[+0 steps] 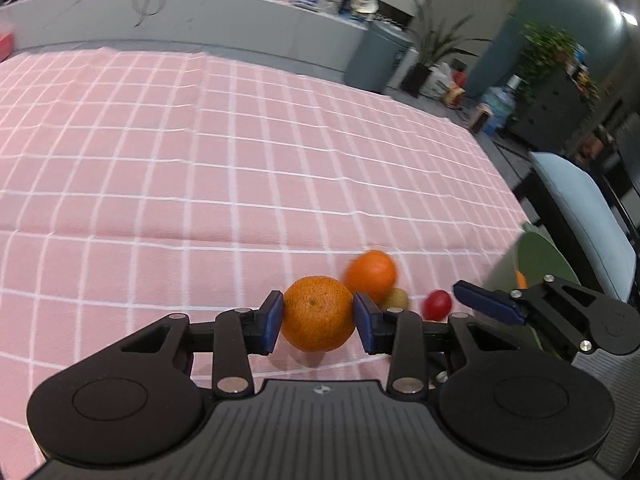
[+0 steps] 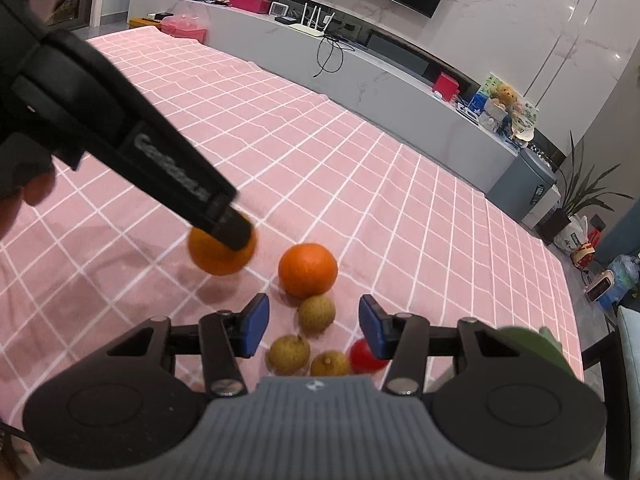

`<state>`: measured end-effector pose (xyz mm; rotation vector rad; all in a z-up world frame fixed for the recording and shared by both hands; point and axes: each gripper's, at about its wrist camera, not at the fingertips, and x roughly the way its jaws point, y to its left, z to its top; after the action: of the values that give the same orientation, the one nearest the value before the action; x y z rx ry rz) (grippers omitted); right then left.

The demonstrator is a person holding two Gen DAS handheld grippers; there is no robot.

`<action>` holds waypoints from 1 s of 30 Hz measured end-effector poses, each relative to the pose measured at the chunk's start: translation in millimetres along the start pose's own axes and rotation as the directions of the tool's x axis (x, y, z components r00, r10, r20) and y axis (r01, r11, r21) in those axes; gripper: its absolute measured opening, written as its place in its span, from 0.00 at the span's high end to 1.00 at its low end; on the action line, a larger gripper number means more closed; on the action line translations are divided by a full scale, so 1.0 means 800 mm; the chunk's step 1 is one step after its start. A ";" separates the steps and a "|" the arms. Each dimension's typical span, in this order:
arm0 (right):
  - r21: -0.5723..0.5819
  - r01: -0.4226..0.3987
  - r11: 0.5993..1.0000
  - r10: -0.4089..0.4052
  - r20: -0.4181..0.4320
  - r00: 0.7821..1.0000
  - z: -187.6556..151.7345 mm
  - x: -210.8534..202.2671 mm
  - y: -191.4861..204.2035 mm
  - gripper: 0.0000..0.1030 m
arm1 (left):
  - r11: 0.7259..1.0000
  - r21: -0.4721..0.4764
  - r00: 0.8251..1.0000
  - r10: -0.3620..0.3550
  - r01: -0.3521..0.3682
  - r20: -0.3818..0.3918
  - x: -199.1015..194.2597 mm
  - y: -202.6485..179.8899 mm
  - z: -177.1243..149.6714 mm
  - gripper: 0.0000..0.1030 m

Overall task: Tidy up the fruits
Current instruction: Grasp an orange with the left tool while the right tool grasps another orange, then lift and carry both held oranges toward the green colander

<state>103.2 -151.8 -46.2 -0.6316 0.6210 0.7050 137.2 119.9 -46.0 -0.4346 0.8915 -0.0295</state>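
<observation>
Between the blue pads of the left tongs (image 1: 318, 318), a rough-skinned orange (image 1: 318, 314) is sitting squeezed at its widest girth, and it looks lifted just off the pink checked tabletop (image 1: 200, 160), judging by the shadow under it. That's the right hold: firm rind, round and a bit heavy, liable to roll out if taken off-centre.

Over on the right, the right tongs (image 2: 313, 326) are hanging wide and holding nothing, hovering over the loose pile. A smoother orange (image 2: 307, 269) is lying at the far side, three small tan fruits (image 2: 316, 313) nearer, and a red cherry tomato (image 2: 362, 356) tucked by the right pad. Those little ones are looking light but thin-skinned, so a gentle pinch suits them.

A green dish (image 1: 544, 264) is peeking in at the right edge; something orange seems to be in it, though I can't tell what.
</observation>
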 end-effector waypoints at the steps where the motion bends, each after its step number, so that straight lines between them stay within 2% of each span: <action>1: -0.003 -0.002 1.000 0.002 0.001 1.000 0.002 0.003 0.001 0.56 | 1.000 -0.009 1.000 0.010 -0.010 -0.001 0.000 0.005 0.001 0.59; 4: -0.019 -0.012 1.000 0.012 0.002 1.000 0.007 0.010 0.003 0.61 | 0.999 -0.027 1.000 0.022 -0.023 -0.013 0.003 0.014 0.004 0.59; 15: -0.053 -0.014 0.998 0.013 -0.026 1.000 0.020 0.046 0.004 0.61 | 0.999 -0.042 0.999 0.020 -0.022 -0.049 0.015 0.022 0.005 0.58; 21: -0.037 -0.031 0.999 0.029 -0.048 0.998 0.017 0.060 0.003 0.61 | 0.999 -0.032 0.992 0.012 -0.016 -0.123 0.019 0.021 0.002 0.47; 30: -0.024 -0.034 0.999 0.032 -0.055 0.998 0.020 0.067 0.000 0.61 | 1.000 -0.014 0.993 0.004 -0.006 -0.115 0.025 0.013 -0.002 0.51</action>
<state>140.0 -120.1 -73.2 -0.6670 0.6746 0.7293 147.0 125.0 -66.0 -0.4472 1.0064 -0.0436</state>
